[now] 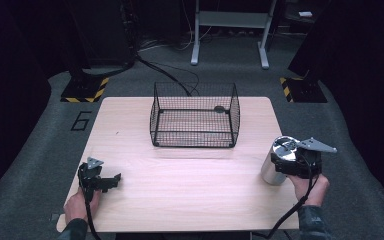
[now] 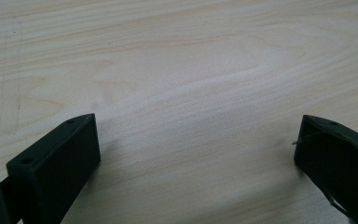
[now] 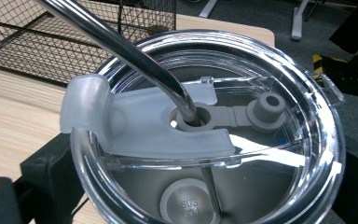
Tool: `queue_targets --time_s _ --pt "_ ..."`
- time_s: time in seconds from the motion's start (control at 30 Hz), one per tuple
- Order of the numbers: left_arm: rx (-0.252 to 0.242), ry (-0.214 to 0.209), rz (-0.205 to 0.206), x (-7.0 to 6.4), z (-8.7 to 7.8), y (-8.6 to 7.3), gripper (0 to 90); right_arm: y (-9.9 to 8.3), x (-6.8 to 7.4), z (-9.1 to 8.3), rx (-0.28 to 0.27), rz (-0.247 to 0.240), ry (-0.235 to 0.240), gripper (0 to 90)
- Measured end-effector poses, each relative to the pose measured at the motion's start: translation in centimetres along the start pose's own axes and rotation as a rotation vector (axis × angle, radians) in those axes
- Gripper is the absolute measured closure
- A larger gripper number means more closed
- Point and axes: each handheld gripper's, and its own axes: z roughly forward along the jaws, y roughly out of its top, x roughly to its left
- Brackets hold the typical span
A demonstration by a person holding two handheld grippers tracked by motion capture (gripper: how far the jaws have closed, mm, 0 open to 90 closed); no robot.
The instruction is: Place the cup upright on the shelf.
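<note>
Hands came in from the near edge of the worktop [image 1: 180, 165], one at each front corner. The right gripper [image 1: 296, 162] sat at the right edge, its jaws clamped on either side of a steel tumbler [image 1: 276, 162] that stood upright on the wood. The left gripper [image 1: 101, 181] lay low near the left corner, jaws spread wide with only bare wood between them. A black wire basket [image 1: 195, 116] stood at the far middle of the worktop, well apart from both grippers. The tumbler was shiny and cylindrical, capped by a clear lid [image 3: 279, 154] with a frosted sliding tab [image 3: 135, 126]; a metal straw [image 3: 121, 46] passed through the lid's hole.
</note>
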Motion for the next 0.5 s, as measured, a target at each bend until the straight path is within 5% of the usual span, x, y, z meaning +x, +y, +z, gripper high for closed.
queue_targets --time_s 0.5 --pt "0.000 0.000 0.001 0.0 0.0 0.0 0.1 2.1 1.2 -0.5 -0.006 -0.022 0.045 3.7"
